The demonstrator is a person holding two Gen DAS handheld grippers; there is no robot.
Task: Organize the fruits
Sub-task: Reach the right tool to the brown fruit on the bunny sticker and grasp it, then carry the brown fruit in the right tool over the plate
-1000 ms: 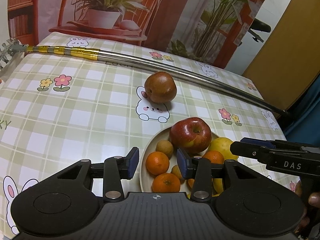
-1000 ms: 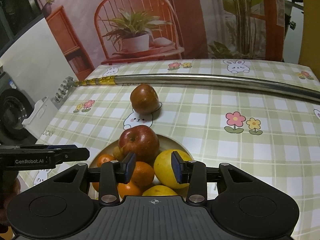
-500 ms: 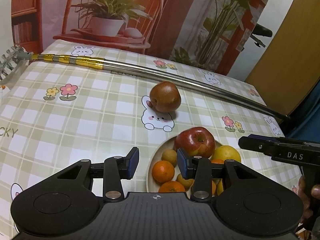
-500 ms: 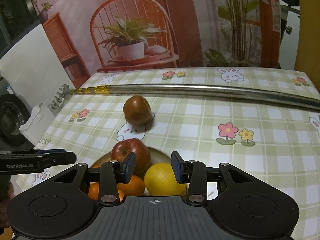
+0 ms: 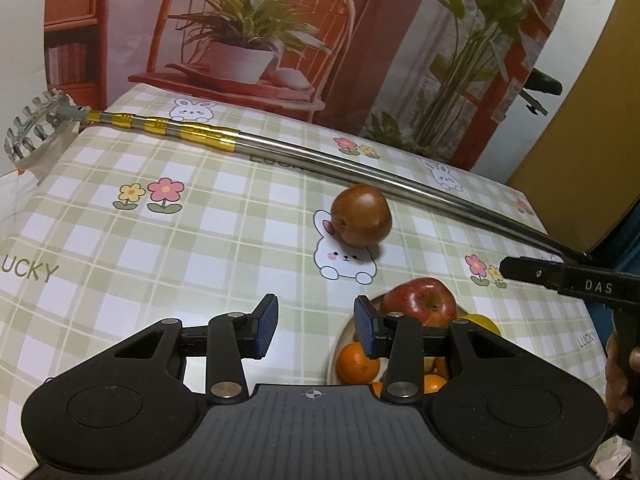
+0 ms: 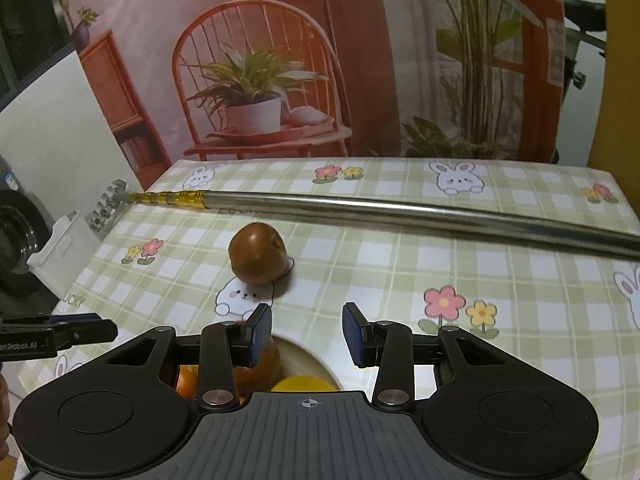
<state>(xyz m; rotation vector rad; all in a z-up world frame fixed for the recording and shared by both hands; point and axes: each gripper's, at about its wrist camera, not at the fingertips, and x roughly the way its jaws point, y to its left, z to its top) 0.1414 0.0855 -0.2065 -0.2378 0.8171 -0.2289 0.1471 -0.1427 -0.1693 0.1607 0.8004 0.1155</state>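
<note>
— What blocks the way past the brown fruit (image 6: 258,255)?
— The metal pole (image 6: 400,210) lies across the surface (image 6: 400,280) behind it; right of it lies bare cloth.

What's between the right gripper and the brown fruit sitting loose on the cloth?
Nothing visible. Ahead of the open right gripper only bare tablecloth reaches the brown fruit. The metal pole lies beyond the fruit; the plate lies under the gripper.

A brown round fruit (image 5: 361,215) lies alone beyond the plate (image 5: 335,354), which holds a red apple (image 5: 420,301), oranges (image 5: 356,362) and a yellow fruit (image 5: 482,322).
</note>
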